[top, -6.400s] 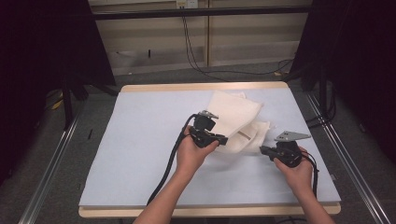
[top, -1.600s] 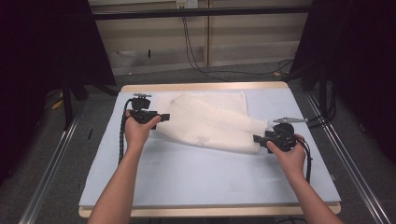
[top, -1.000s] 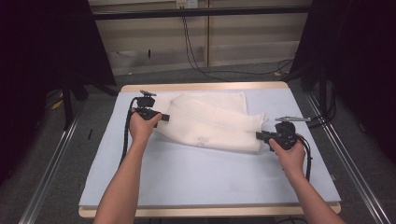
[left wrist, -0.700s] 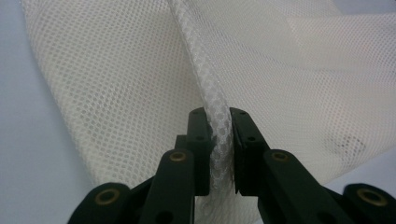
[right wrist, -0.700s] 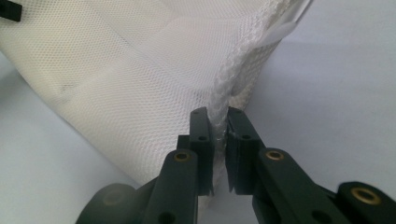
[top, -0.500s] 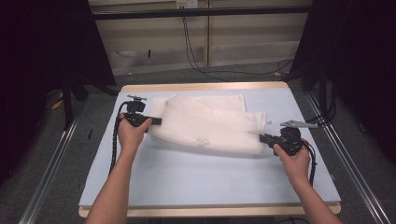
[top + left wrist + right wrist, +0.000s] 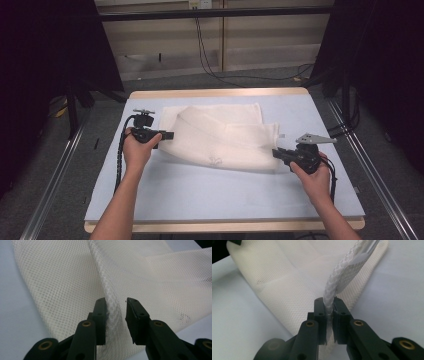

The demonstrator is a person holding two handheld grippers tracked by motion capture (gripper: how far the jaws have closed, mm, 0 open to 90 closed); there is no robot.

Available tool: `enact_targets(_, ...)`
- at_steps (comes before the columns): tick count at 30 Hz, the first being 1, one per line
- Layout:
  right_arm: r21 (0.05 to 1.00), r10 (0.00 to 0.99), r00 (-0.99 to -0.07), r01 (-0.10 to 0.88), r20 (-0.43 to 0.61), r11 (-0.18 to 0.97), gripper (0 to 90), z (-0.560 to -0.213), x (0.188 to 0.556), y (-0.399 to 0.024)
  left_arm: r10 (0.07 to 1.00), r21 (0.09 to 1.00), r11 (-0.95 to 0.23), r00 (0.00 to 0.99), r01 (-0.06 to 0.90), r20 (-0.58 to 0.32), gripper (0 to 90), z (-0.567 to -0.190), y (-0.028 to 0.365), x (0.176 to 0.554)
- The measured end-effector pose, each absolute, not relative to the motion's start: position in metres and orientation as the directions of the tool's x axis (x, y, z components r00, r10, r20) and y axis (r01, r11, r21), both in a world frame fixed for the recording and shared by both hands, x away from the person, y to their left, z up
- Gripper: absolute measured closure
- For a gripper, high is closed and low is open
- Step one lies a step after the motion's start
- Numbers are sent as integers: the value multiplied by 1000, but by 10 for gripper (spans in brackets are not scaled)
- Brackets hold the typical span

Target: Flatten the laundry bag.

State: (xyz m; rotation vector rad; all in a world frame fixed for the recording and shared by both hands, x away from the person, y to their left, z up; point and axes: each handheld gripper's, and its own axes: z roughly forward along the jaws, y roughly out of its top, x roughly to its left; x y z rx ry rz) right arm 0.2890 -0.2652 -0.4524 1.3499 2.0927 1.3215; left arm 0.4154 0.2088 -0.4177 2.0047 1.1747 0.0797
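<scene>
We found the mesh bag (image 7: 225,135) lying on the bench (image 7: 200,195), slightly toward twelve o'clock of its middle. The left hand-held gripper (image 7: 167,135) sat at the bag's nine o'clock edge, a raised fold of the mesh between its jaws. The right hand-held gripper (image 7: 276,153) sat at the bag's four o'clock corner, that corner inside its jaws. Both forearms came in from six o'clock.

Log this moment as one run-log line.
left claw: just opening, mesh cloth fold between its pads, loose | right claw: shut on cloth's bunched edge | cloth: part folded on blue mat
</scene>
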Motion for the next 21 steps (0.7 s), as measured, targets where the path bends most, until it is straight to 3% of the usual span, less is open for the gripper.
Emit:
enact_targets(6,834,810,-563,518,165,190,824,-453,283,-258,774,670,-243,557,702,-302,594,-418,204,419)
enact_targets(9,832,811,-561,520,165,190,824,-457,283,-258,791,688,-247,552,683,-263,466,-416,199,427)
enact_targets(15,827,814,-552,534,181,179,824,-459,286,-261,798,685,-269,555,677,-234,410,-414,185,457)
enact_targets(21,823,814,-550,541,189,174,825,-461,290,-264,809,646,-305,548,700,-212,429,-423,170,481)
